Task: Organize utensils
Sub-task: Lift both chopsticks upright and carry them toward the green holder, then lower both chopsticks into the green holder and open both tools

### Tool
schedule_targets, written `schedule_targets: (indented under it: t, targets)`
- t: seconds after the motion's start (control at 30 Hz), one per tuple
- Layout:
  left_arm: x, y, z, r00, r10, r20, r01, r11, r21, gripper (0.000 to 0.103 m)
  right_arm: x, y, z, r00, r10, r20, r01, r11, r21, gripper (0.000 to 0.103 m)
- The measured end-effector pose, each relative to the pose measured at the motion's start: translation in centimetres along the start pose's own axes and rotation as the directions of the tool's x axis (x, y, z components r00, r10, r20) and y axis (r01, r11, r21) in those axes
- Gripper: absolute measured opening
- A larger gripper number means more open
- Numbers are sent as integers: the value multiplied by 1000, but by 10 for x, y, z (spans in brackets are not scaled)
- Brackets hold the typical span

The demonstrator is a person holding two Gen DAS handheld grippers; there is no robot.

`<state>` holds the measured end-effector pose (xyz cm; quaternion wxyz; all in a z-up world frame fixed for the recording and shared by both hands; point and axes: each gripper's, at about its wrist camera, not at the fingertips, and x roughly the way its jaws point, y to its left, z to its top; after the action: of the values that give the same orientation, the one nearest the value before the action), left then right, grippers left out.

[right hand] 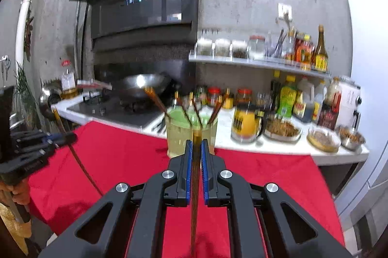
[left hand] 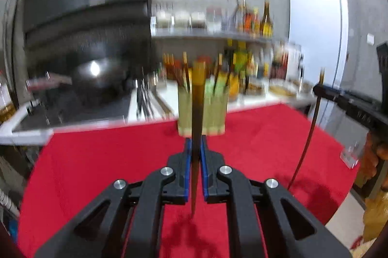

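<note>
Two chopsticks are in hand, one per gripper. First chopstick [left hand: 197, 112], dark brown with an amber top, stands near upright between the blue pads of the left gripper [left hand: 196, 148]; jaws are clamped on it, its tip hanging above the red cloth [left hand: 109, 161]. Second chopstick [right hand: 194, 197] is clamped likewise in the right gripper [right hand: 196, 148], jaws pressed together on its shaft. From the left wrist view the right gripper [left hand: 322, 89] shows at the far right with its chopstick [left hand: 308, 136] hanging down slanted.

Directly ahead of both grippers a pale green holder [right hand: 191, 134] stands at the far edge of the red cloth, with several chopsticks leaning out of it. Blur leaves its exact make uncertain; it appears translucent.

Beyond it, the white surface [right hand: 303, 148] carries jars, bottles and bowls. A wok [right hand: 143, 85] sits on the hob to the left.
</note>
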<state>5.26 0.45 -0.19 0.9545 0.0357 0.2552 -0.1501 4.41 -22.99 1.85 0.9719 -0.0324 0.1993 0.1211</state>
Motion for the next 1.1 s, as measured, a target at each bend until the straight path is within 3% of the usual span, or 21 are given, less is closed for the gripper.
schedule_targets:
  t: [0.07, 0.2, 0.47, 0.7, 0.8, 0.93, 1.0, 1.1]
  targets:
    - [10, 0, -12, 999, 6, -40, -6, 1000, -1, 6, 11, 0, -16, 998, -3, -57, 3, 1000, -2, 7]
    - [7, 2, -15, 999, -5, -51, 4, 1000, -6, 6, 9, 1, -25, 998, -12, -67, 12, 1000, 1, 7]
    - [4, 2, 6, 1000, 22, 22, -21, 1000, -7, 6, 13, -7, -6, 999, -17, 27, 17, 1000, 1, 7]
    - [38, 3, 63, 994, 16, 110, -15, 1000, -13, 6, 54, -5, 48, 990, 6, 141, -2, 1000, -26, 7]
    - [45, 1, 108, 984, 10, 181, -8, 1000, -11, 6, 61, -6, 87, 974, 9, 225, -1, 999, -35, 7]
    - [49, 1, 154, 965, 13, 260, -10, 1000, -12, 6, 59, -12, 137, 938, 0, 348, 14, 999, -39, 7]
    - [52, 1, 170, 959, 6, 285, -4, 1000, -9, 6, 65, -16, 153, 925, -9, 380, 24, 999, -34, 7]
    - [75, 0, 184, 961, -12, 275, 15, 1000, -9, 6, 90, -23, 158, 931, -6, 365, 12, 1000, -15, 7]
